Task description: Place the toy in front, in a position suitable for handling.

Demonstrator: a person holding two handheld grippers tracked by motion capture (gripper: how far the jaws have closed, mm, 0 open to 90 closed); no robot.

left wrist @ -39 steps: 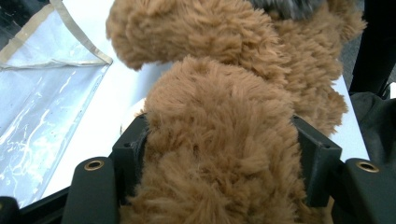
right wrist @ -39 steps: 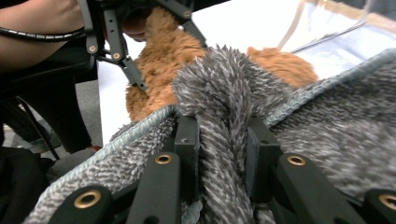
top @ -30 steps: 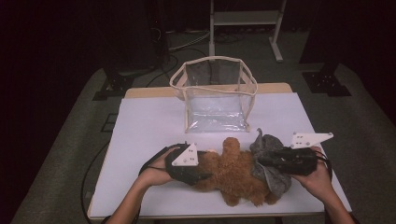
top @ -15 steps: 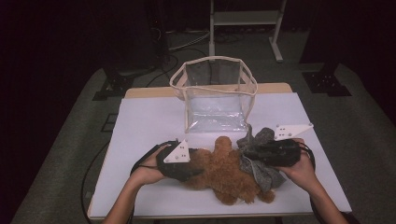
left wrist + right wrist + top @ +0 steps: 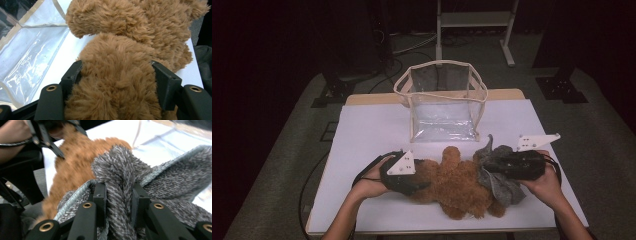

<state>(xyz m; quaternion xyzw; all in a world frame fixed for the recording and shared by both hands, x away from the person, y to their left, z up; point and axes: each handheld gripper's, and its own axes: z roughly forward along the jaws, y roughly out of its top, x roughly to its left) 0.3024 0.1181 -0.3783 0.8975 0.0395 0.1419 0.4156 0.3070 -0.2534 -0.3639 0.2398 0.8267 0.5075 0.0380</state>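
no legible text, labels or signs

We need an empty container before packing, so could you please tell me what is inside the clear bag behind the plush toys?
Through its clear walls, the clear bag looks empty, with only its glossy bottom showing. The brown teddy bear and grey plush lie on the table in front of it.

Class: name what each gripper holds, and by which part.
The left gripper clamps a limb of the brown teddy bear. The right gripper pinches a bunched fold of the grey fuzzy cloth.
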